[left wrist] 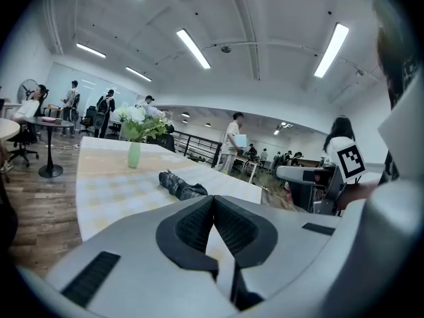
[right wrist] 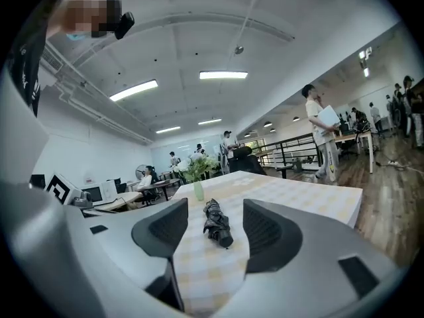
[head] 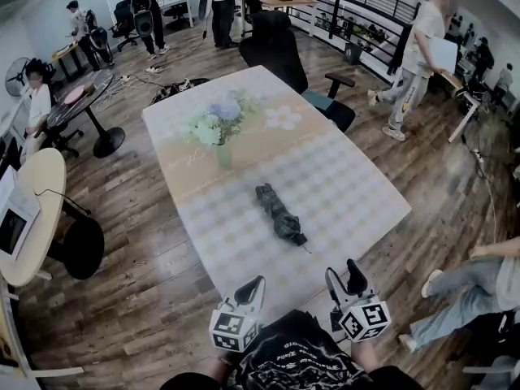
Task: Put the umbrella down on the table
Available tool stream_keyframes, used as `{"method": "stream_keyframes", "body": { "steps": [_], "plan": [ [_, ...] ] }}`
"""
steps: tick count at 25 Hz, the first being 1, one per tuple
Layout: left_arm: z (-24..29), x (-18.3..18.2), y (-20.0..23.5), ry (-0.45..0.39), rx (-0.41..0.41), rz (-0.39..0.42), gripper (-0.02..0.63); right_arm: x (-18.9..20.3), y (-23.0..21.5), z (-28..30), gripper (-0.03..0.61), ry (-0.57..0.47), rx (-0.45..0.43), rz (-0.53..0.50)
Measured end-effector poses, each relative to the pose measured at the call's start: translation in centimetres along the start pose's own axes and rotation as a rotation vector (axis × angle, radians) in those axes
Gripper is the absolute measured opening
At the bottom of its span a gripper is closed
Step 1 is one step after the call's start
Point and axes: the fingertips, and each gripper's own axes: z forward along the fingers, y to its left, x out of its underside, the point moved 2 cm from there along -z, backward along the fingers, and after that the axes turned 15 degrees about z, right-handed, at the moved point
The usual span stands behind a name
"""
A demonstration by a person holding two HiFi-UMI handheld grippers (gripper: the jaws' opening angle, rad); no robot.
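A folded dark umbrella (head: 280,214) lies flat on the checked tablecloth of the table (head: 357,185), apart from both grippers. Both grippers hover past the table's near edge, close to my body. My left gripper (head: 254,285) has its jaws together with nothing in them; in the left gripper view its pads meet at the left gripper (left wrist: 213,201), and the umbrella (left wrist: 180,185) lies beyond on the table (left wrist: 106,191). My right gripper (head: 343,276) stands open and empty. In the right gripper view the umbrella (right wrist: 216,222) shows farther off, in line with the gap of the right gripper (right wrist: 215,211).
A green vase of flowers (head: 221,132) stands behind the umbrella at mid-table. A black office chair (head: 280,43) sits at the far end. Round tables (head: 32,210) are on the left, and a seated person's legs (head: 463,295) at the right. Several people stand farther back.
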Motion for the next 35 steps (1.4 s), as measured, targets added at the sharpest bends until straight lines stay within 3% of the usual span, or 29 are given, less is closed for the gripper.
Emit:
{"method": "stream_keyframes", "body": {
  "steps": [4, 11, 35],
  "plan": [
    [-0.3, 0.5, -0.6, 0.008, 0.011, 0.006, 0.020, 0.2, -0.1, -0.9, 0.155, -0.005, 0.055, -0.045],
    [-1.4, 1.0, -1.1, 0.015, 0.010, 0.003, 0.020, 0.3, 0.9, -1.6, 0.011, 0.006, 0.078, -0.069],
    [-1.4, 1.9, 0.7, 0.037, -0.004, -0.005, 0.020, 1.3, 2.4, 0.3, 0.006, 0.052, 0.068, -0.094]
  ]
}}
